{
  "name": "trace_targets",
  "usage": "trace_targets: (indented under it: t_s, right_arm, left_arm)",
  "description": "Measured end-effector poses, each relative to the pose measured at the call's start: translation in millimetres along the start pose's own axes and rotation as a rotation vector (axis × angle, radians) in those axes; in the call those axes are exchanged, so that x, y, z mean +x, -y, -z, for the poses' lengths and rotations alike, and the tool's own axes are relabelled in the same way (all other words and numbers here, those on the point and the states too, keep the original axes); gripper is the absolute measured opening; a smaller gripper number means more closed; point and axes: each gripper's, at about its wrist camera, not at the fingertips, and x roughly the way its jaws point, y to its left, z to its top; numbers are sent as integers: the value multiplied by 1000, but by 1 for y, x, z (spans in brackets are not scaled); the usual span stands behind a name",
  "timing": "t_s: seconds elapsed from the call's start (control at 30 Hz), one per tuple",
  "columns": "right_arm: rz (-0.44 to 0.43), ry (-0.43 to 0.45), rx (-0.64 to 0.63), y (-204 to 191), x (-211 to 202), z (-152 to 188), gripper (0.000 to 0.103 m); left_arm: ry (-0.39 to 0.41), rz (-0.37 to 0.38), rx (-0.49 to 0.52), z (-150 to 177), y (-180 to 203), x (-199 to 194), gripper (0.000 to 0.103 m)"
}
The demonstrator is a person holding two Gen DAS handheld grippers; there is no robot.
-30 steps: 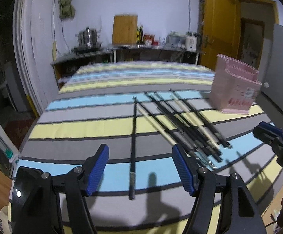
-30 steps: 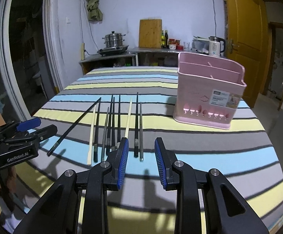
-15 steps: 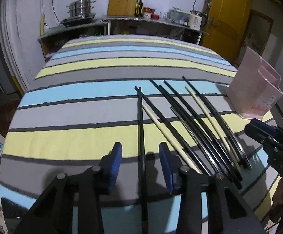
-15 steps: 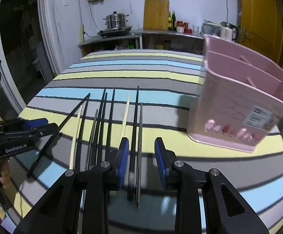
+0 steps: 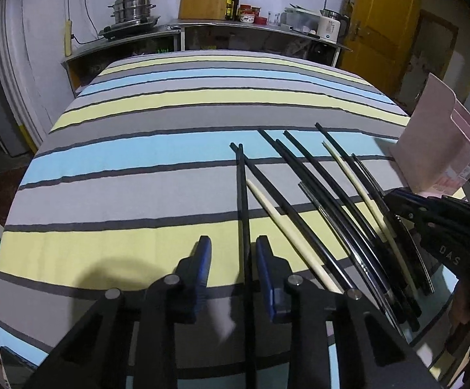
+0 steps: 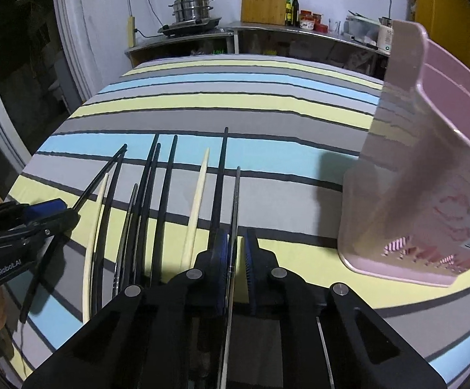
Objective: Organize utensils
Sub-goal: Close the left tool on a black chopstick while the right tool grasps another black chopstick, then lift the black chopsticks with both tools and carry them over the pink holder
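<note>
Several chopsticks, black, cream and metal, lie in a row on the striped tablecloth [image 5: 144, 162]. My left gripper [image 5: 233, 253] is low over the leftmost black chopstick [image 5: 242, 188], fingers a narrow gap apart on either side of it, not touching. My right gripper [image 6: 236, 246] straddles the rightmost metal chopstick [image 6: 235, 194], its left pad against it and a slight gap on the right. The pink utensil holder [image 6: 429, 175] stands to the right, also at the left wrist view's right edge [image 5: 436, 149].
The right gripper shows in the left wrist view [image 5: 436, 220]; the left gripper shows in the right wrist view [image 6: 17, 227]. A counter [image 5: 235, 29] with a steamer pot, cutting board, bottles and kettle stands behind the table. A yellow door [image 5: 384, 26] is at the back right.
Both grippers moved forward and down over the chopsticks. The left fingers narrowed from wide open around the leftmost black chopstick. The right fingers narrowed around the rightmost metal chopstick.
</note>
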Motion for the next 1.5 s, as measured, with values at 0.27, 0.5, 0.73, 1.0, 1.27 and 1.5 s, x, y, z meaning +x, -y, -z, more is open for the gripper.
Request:
trace_targets:
  t_s: [0.27, 0.5, 0.73, 1.0, 1.27, 1.5]
  right_arm:
    - [-7, -26, -7, 0, 12, -14, 11]
    - [-2, -48, -15, -4, 23, -29, 7]
    - [-43, -25, 8, -6, 8, -31, 6]
    - [-75, 49, 22, -12, -33, -33, 6]
    - [-86, 118, 42, -11, -80, -30, 6]
    - [-98, 175, 63, -4, -114, -24, 6]
  left_arm:
    - [-20, -17, 18, -12, 4, 7, 30]
    - [-29, -30, 60, -25, 8, 16, 24]
    - [-19, 8, 6, -28, -1, 5, 6]
    - [71, 59, -12, -32, -3, -47, 6]
    - [152, 89, 6, -39, 0, -103, 6]
    - [189, 101, 22, -40, 6, -136, 6]
